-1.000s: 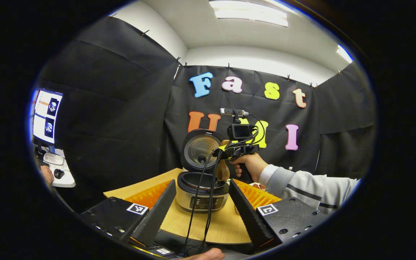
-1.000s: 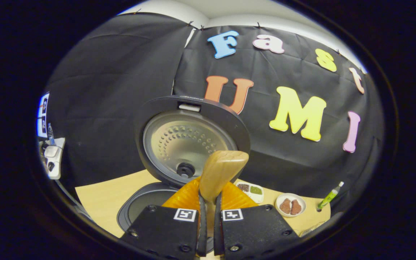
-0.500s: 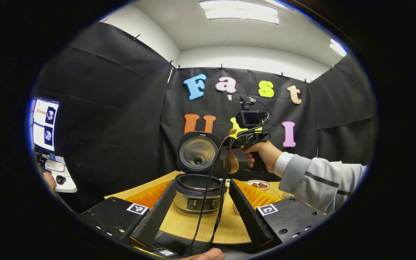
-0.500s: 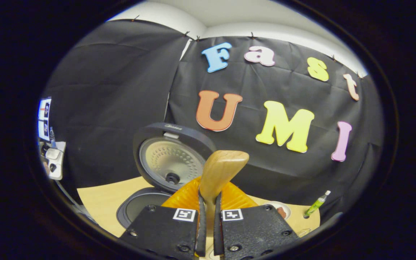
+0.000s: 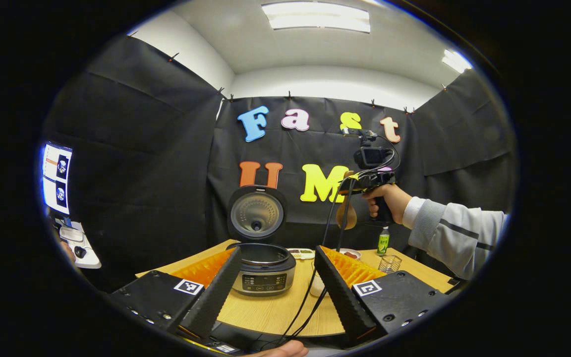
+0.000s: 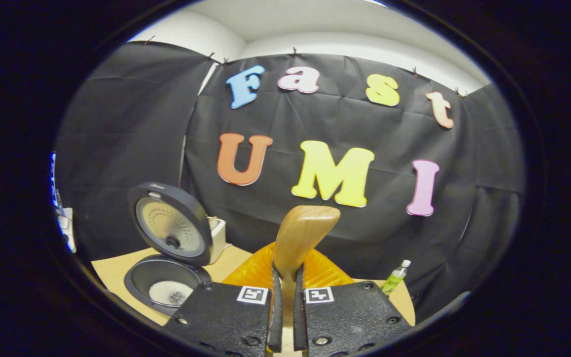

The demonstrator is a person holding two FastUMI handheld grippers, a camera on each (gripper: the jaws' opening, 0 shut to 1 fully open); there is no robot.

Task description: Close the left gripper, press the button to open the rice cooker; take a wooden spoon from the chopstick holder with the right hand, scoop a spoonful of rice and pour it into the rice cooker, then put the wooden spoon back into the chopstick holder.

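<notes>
The rice cooker stands on the wooden table with its lid up. Framing it from well back, my left gripper is open and holds nothing. Up at the right, a hand carries my right gripper, and the wooden spoon hangs bowl-down from it, high above the table. In the right gripper view my right gripper is shut on the handle of the wooden spoon, whose bowl points forward. At the lower left there, the rice cooker lies open with white rice in its pot.
A green bottle and a clear mesh holder stand at the table's right rear, with small food dishes behind the cooker. Cables hang from the right gripper across the table. A side desk with a monitor is at far left.
The right gripper has lifted the spoon from over the cooker and carried it up and to the right. The cooker now looks smaller and farther off from both grippers.
</notes>
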